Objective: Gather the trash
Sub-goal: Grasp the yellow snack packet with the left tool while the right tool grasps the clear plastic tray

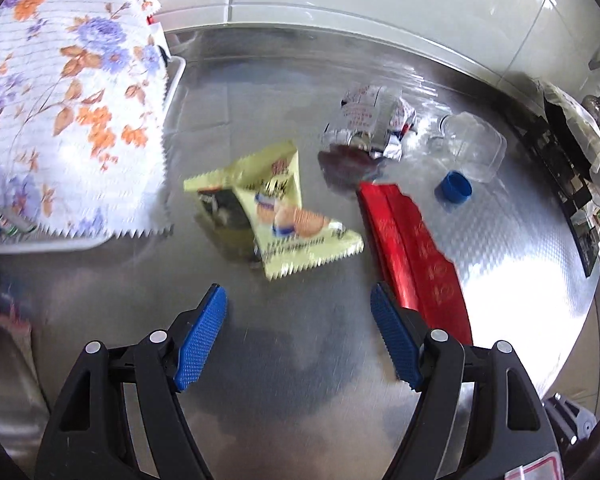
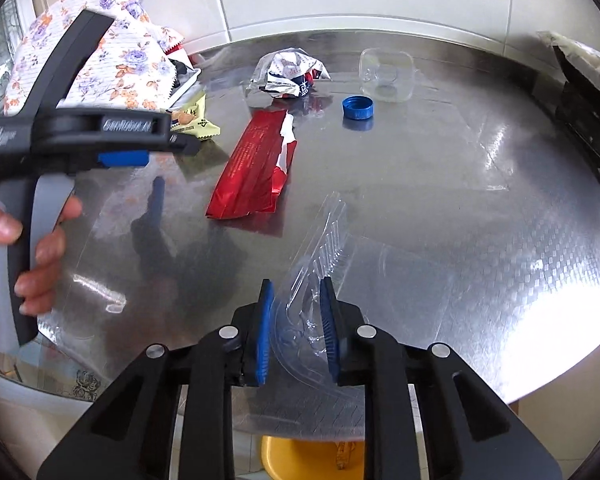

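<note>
**Trash collection, round metal table: site condition**

Where the round metal table (image 2: 440, 184) meets the wall, a pale tiled upstand curves round its far edge, with white wall tiles above. Tabletop is embossed w/ a small checker pattern and reflects strongly; glare patches on its right side. All positions below are given rel. to the red wrapper (image 2: 256, 168), which lies flat near table centre.

- Yellow snack packet (image 1: 276, 208): just left of red wrapper, apart from it, flat on the metal.
- Crumpled white/red/blue wrapper (image 2: 288, 74): beyond red wrapper, toward the wall.
- Blue bottle cap (image 2: 358, 107): beyond and right of red wrapper, standing alone.
- Clear plastic cup (image 2: 387, 76): just past the cap, near the wall.
- Floral cloth (image 1: 68, 96): well left of red wrapper, draped over a white tray; contents under it not discernible.
- Dark cluttered items at table's far right edge; too blurred to identify.
- Yellow object visible below the table's near edge, type unclear.

Tools:
- Left gripper (image 1: 298, 308): jaws spread wide, nothing between them; hovers over bare metal, near end of red wrapper beside its right finger. Left hand (image 2: 24, 252) grips its handle.
- Right gripper (image 2: 296, 308): pads clamped on a clear plastic tray (image 2: 320, 248), near-side and right of red wrapper, at table's near edge.
</note>
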`<state>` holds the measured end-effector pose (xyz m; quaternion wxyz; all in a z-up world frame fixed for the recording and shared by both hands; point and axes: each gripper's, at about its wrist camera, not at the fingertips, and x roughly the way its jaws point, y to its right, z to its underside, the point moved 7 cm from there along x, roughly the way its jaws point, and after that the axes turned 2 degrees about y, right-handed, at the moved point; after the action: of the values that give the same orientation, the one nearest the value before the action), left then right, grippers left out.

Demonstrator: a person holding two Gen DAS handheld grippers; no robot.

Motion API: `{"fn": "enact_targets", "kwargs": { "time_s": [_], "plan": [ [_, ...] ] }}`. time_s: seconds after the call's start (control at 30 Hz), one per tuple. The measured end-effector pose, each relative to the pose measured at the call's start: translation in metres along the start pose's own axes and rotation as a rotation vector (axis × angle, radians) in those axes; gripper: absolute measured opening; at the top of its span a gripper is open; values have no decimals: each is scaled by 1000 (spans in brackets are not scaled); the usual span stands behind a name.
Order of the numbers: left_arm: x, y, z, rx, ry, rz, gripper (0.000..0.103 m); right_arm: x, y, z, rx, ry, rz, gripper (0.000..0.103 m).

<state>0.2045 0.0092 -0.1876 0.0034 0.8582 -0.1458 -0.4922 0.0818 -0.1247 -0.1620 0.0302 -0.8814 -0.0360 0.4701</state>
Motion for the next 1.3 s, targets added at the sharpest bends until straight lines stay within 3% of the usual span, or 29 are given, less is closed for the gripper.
{"fn": "enact_targets", "kwargs": {
  "time_s": [0.2, 0.43, 0.5, 0.57, 0.73, 1.3],
  "plan": [
    [11, -2, -24, -24, 15, -4, 79, 5, 2, -6, 18, -11, -3, 24],
    [34, -11, -35, -22, -10, -60, 72, 7, 1, -7, 6, -10, 1, 24],
    [36, -10, -38, 0, -1, -78, 66, 7, 1, -8, 2, -8, 0, 24],
    [37, -9, -41, 12, 3, -91, 48, 7, 0, -8, -3, -5, 3, 24],
    [28, -14, -44, 24, 10, -84, 31, 5, 0, -7, -12, 0, 8, 23],
    [-40, 15, 3, 34, 61, -113, 29, -40, 5, -5, -60, 74, -39, 15]
  ]
}}
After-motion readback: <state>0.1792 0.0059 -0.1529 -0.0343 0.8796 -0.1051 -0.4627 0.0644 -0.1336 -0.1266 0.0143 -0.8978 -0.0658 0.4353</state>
